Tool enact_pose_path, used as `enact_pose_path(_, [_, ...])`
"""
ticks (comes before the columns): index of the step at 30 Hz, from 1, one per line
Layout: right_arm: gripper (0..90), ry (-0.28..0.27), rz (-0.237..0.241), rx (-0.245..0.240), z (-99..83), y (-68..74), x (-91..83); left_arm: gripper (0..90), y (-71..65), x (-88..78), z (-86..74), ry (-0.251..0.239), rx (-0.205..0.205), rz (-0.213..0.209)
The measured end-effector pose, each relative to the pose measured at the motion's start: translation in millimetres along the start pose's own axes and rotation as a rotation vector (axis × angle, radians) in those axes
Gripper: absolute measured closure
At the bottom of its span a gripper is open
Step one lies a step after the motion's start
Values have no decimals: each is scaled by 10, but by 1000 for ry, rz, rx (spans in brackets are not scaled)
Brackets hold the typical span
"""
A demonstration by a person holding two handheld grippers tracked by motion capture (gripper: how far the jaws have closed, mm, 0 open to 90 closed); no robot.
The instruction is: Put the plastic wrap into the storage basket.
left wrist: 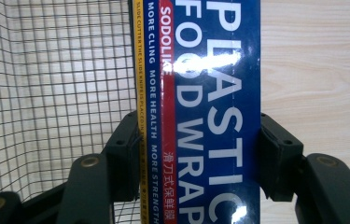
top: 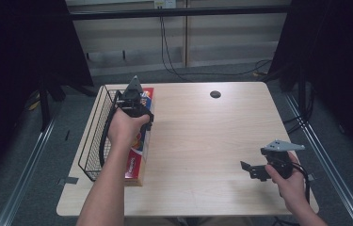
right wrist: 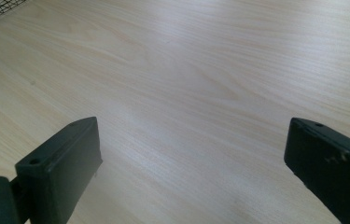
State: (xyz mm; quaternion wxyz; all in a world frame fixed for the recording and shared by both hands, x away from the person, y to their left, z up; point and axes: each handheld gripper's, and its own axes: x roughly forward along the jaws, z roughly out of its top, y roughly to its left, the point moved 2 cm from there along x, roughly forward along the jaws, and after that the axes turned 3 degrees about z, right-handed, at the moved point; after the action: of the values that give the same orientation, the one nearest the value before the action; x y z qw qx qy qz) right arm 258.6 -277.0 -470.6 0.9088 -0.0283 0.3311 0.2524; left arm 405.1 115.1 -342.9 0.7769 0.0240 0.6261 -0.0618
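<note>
Nearest, right gripper [top: 248,170] idle low over bare table [top: 202,141], jaws wide apart. Farther left, left gripper [left wrist: 196,154] clamped across a plastic food wrap box [left wrist: 210,93] lying just beside the wire basket [top: 94,136]. Box seemingly not yet basketed; its far end hidden behind the hand.

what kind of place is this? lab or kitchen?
Probably a lab or recording booth, not a kitchen: black curtains flank a lone wooden table, cables trail over grey carpet, and metal rails line the floor.
</note>
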Motion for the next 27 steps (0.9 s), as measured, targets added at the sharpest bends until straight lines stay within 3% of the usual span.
enact_pose_path(27, [34, 3, 5, -9, -2, 8, 3, 429, 266, 27, -19, -5, -52, 22])
